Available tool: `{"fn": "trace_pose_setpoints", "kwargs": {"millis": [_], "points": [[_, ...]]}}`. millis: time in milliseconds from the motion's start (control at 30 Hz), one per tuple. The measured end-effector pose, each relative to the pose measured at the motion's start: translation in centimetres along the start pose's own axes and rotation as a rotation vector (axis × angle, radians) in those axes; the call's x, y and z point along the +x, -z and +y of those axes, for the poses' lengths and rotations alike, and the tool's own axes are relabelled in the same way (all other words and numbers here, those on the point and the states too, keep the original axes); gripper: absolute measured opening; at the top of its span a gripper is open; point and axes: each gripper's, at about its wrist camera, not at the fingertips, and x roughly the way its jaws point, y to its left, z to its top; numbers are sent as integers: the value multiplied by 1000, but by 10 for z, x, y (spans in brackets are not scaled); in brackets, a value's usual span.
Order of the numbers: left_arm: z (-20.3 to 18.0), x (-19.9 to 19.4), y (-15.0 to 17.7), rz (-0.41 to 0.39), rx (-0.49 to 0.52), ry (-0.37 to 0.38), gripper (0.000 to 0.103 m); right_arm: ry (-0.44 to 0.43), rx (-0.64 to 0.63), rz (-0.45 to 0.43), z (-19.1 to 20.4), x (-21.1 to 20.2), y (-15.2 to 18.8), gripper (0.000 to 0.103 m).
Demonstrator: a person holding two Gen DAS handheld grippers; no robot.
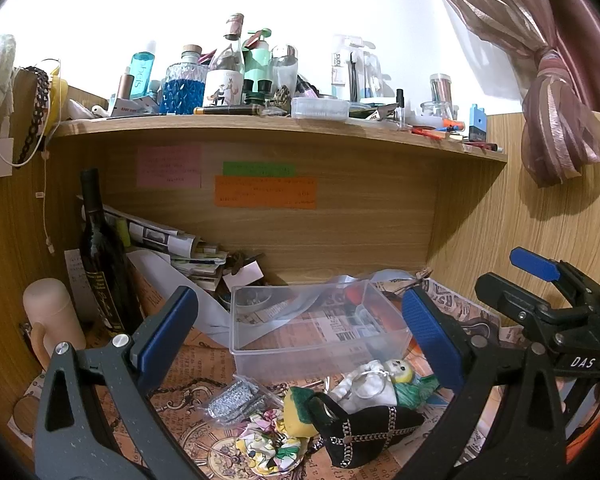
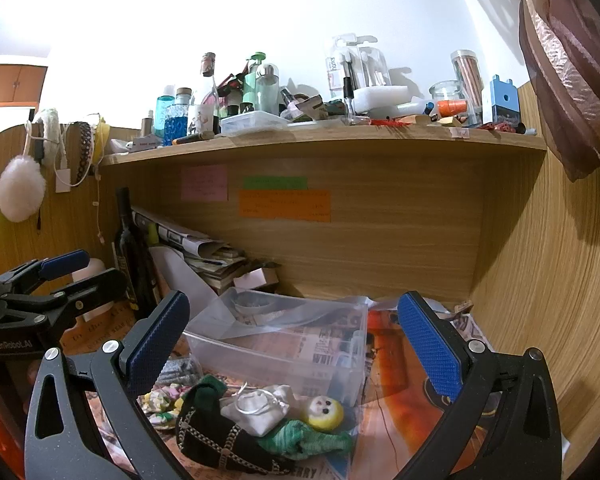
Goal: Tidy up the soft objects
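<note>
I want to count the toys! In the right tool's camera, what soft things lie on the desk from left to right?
Flowery scrunchie → black pouch with chains → small white drawstring bag → little doll with a yellow head and green dress.

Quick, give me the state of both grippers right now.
Left gripper: open, fingers spread wide, holding nothing.
Right gripper: open, fingers spread wide, holding nothing.

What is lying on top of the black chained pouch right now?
A white drawstring bag with a metal ring rests across the black chained pouch; the green-bodied doll lies against it. Anything beneath is hidden.
</note>
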Motion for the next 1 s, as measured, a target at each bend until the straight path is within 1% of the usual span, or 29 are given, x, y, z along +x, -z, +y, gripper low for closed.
{"fn": "trace_pose_setpoints", "kwargs": {"millis": [633,1000], "points": [[-1,-1,-1,-1,0,0,103,1,1,-1,1,-1,-3,103],[1,2,0,17,-7,0,103,-1,8,5,-2,1,2,103]]}}
